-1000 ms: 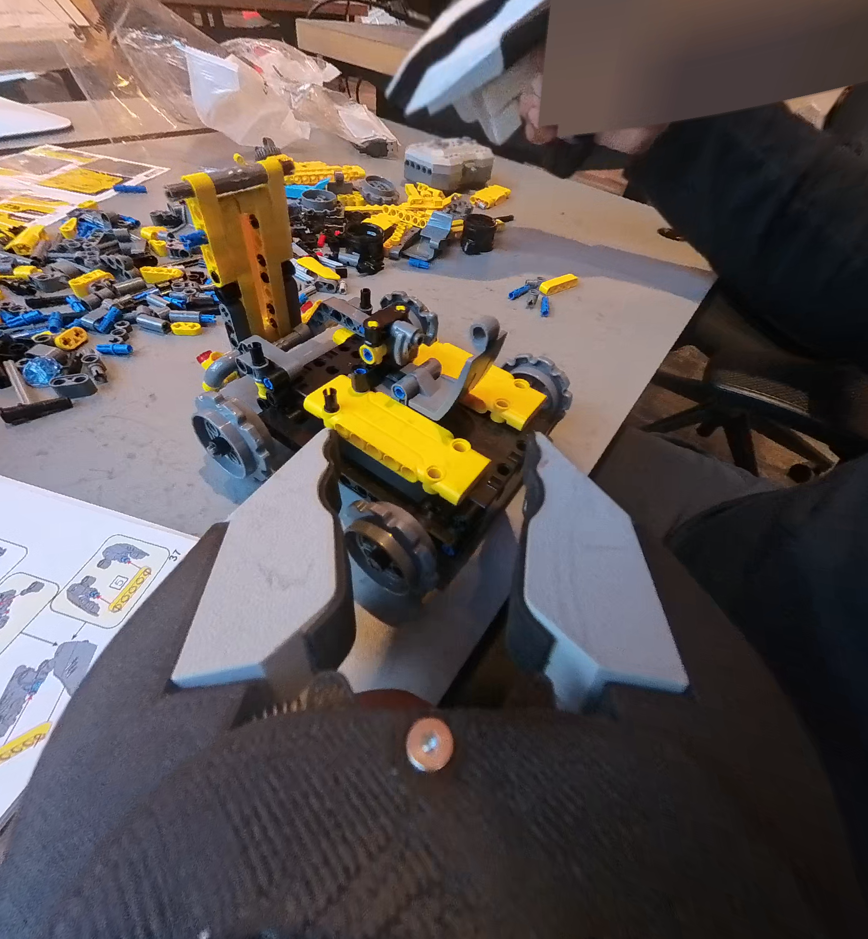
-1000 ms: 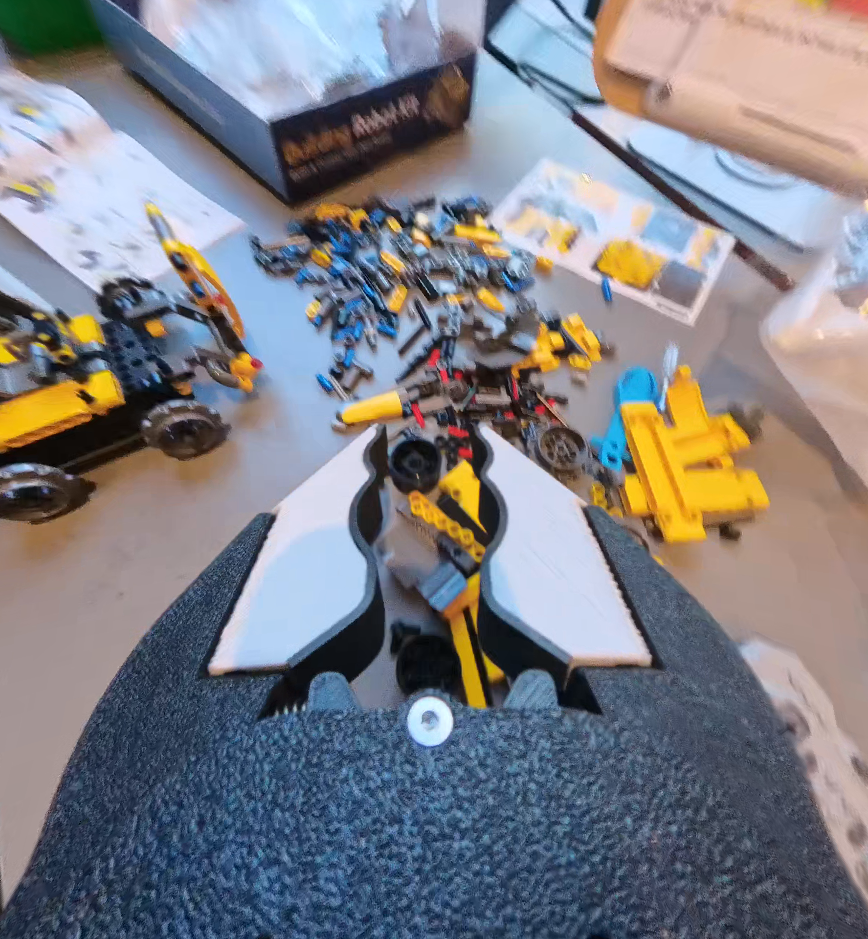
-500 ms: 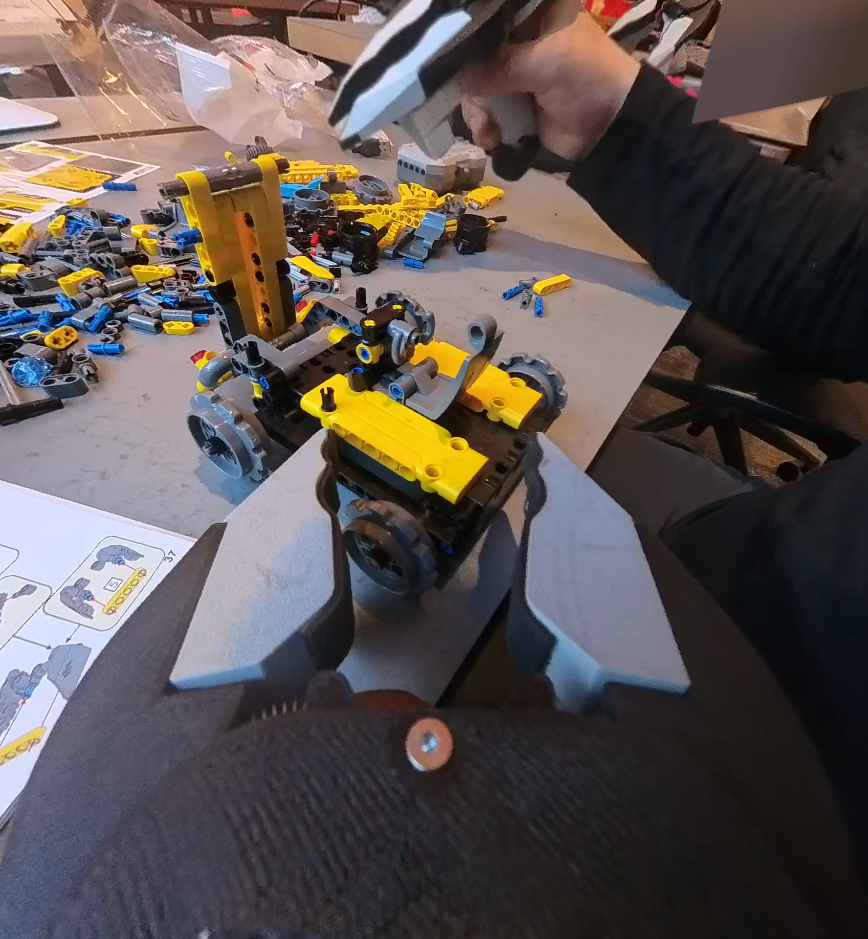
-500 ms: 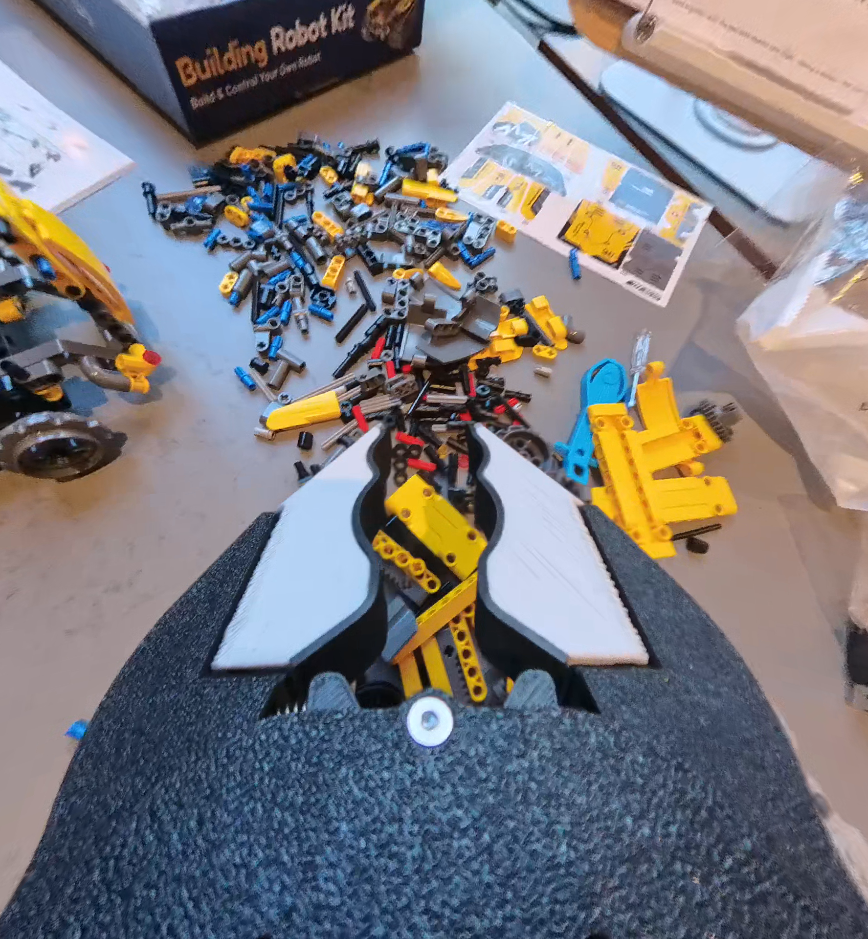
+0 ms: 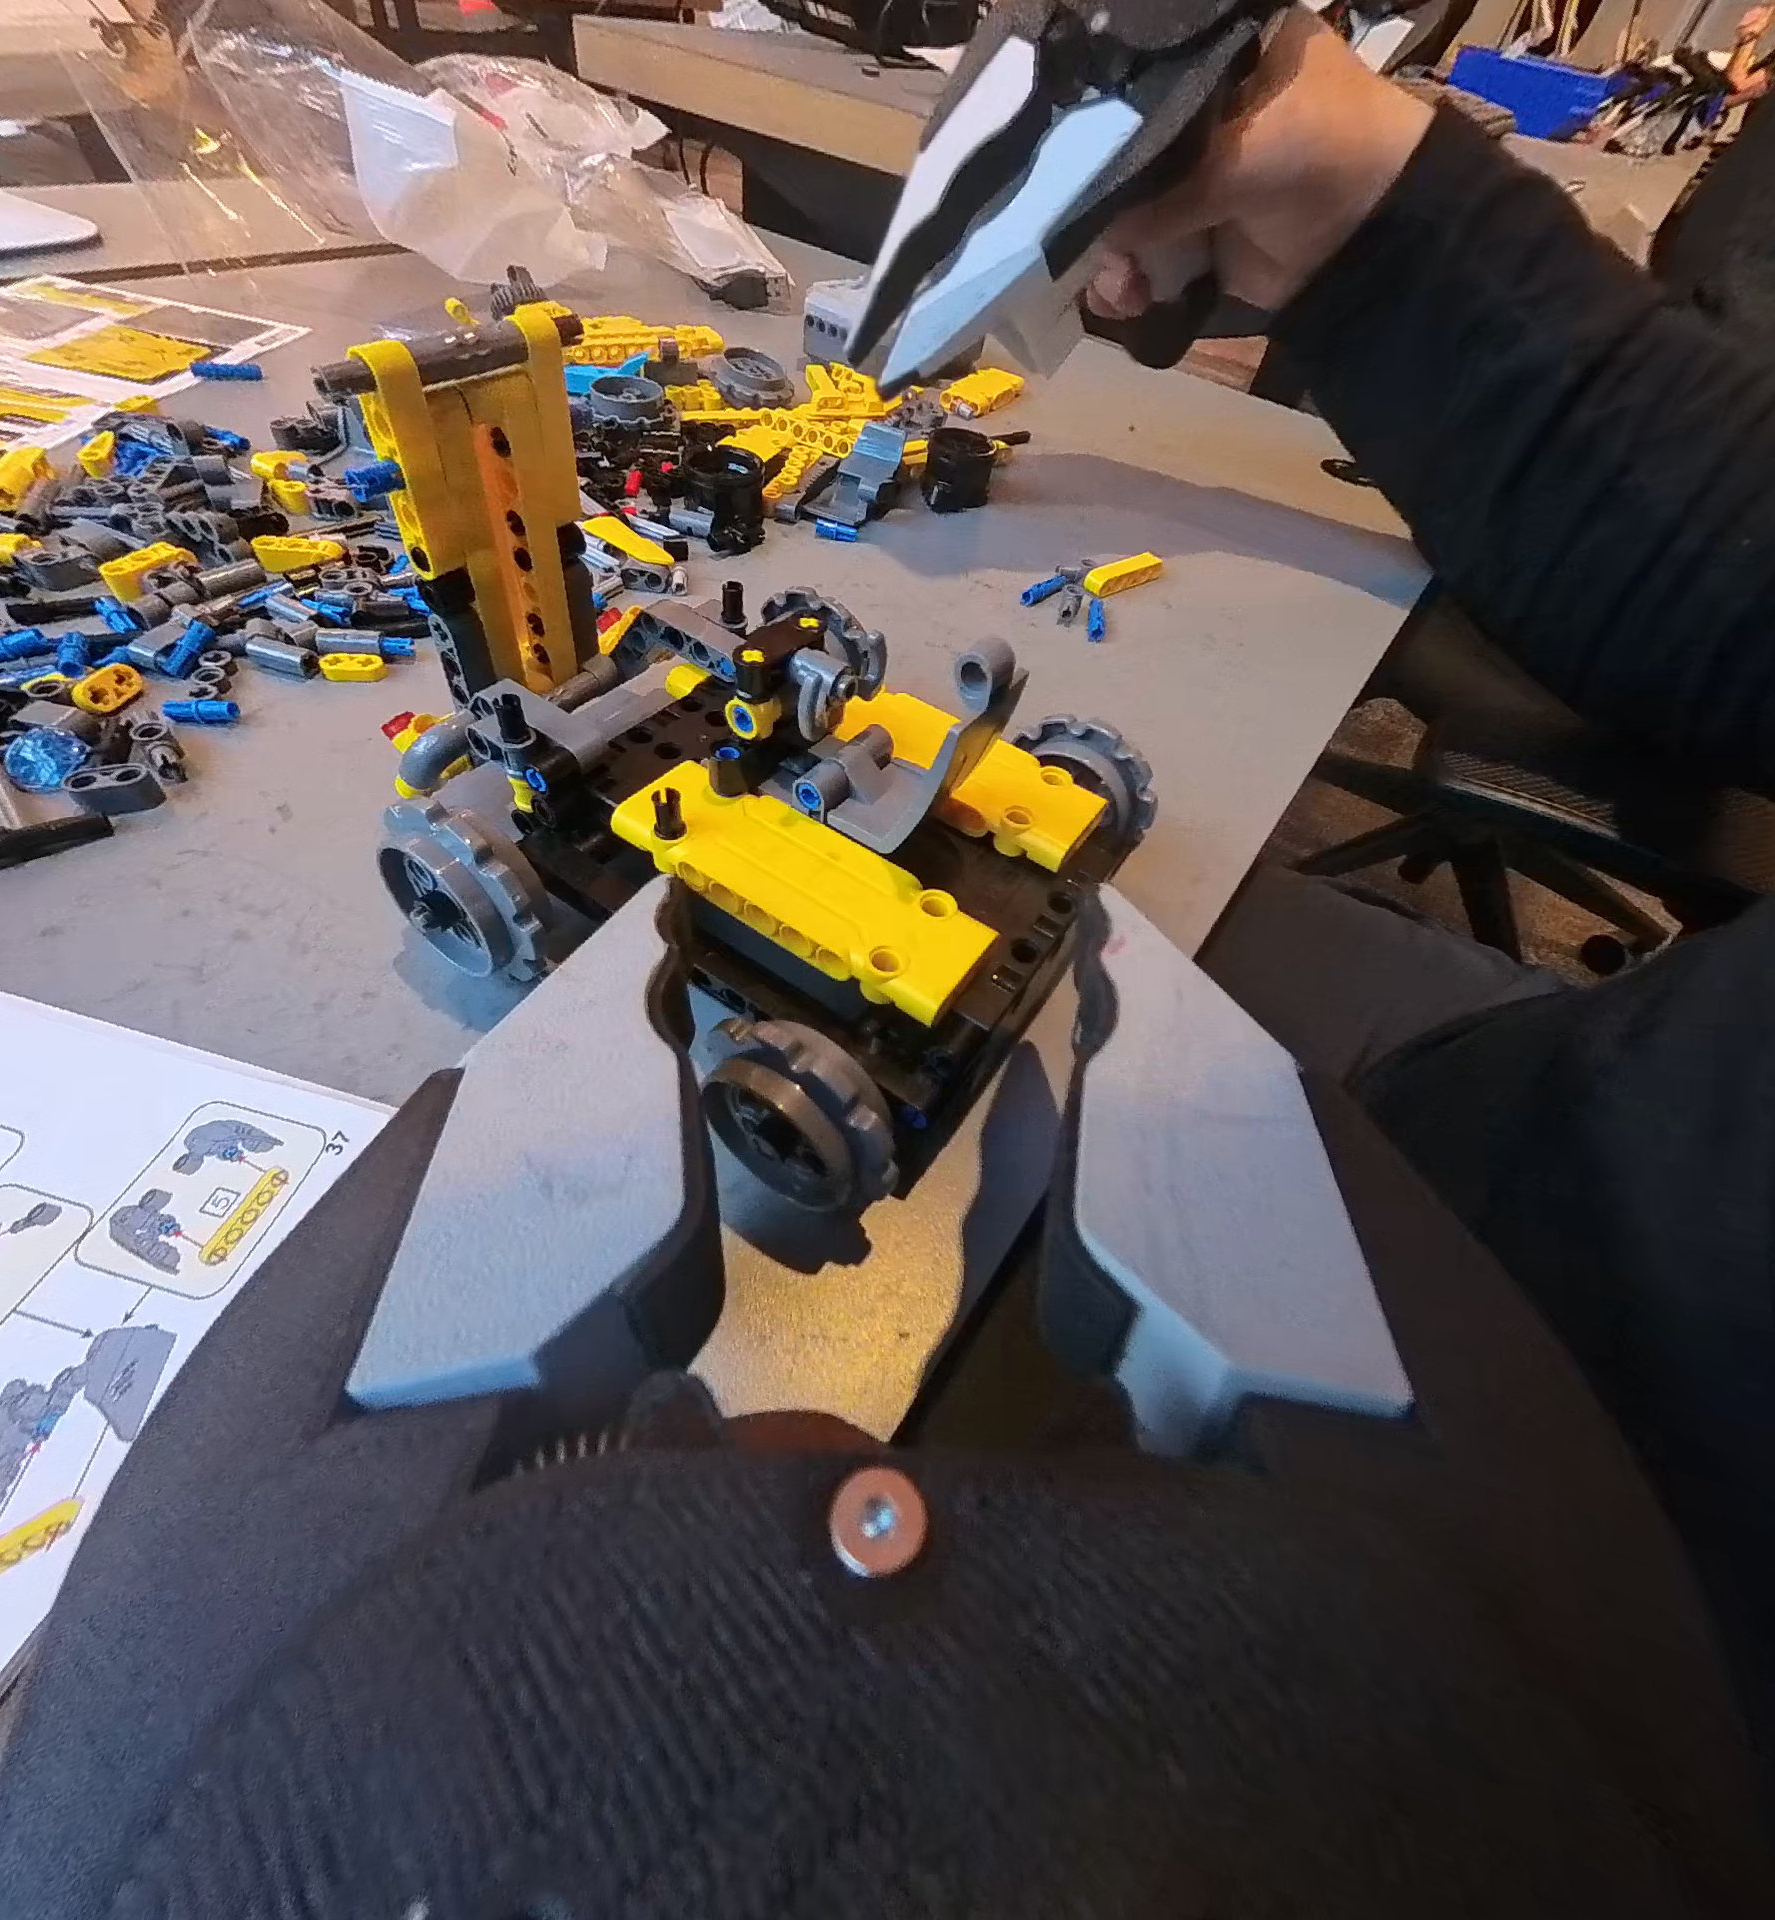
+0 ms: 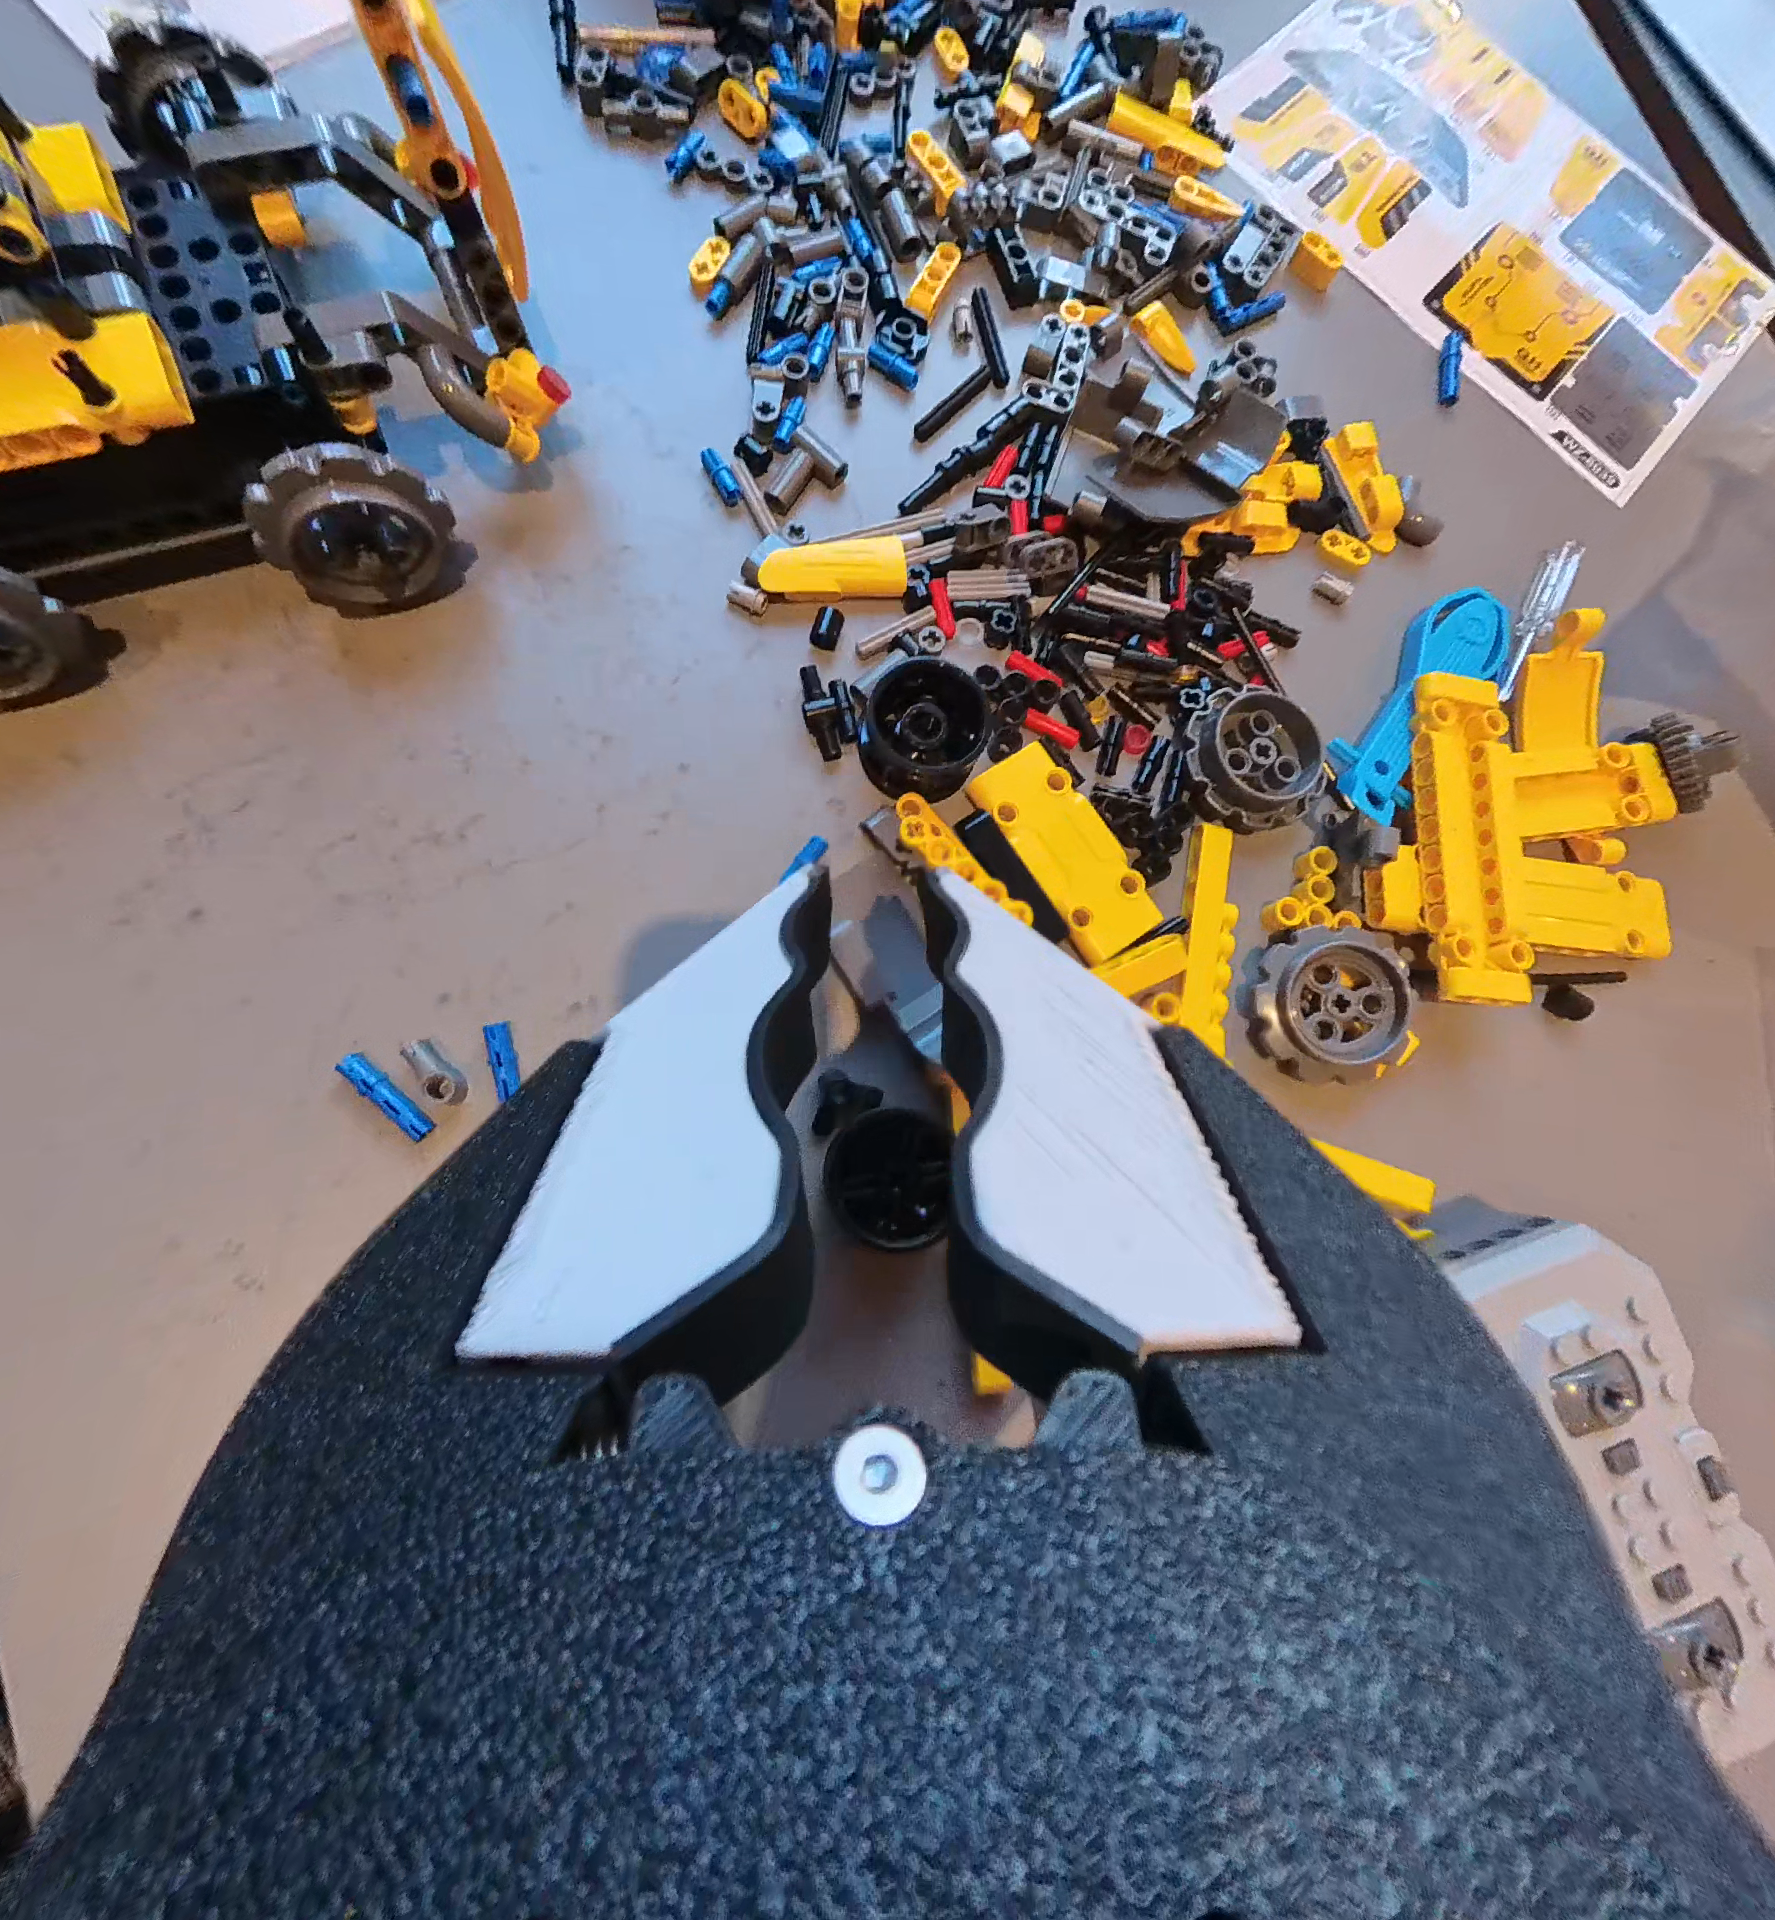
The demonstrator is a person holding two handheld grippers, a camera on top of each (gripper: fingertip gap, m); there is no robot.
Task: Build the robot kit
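Two grippers work over a grey table (image 5: 239, 914). Left gripper (image 5: 872, 935) has its jaws spread wide around the rear of a half-built yellow and black toy vehicle (image 5: 758, 831), pressing its sides; four wheels and an upright mast are fitted, while many loose parts (image 6: 1018, 416) lie unsorted beyond. Right gripper (image 6: 872, 894) hovers above the yellow beams (image 6: 1070, 862), jaws narrowly parted, holding nothing. An instruction booklet (image 5: 83, 1247) and a sticker sheet (image 6: 1506, 239) carry print, left unquoted.
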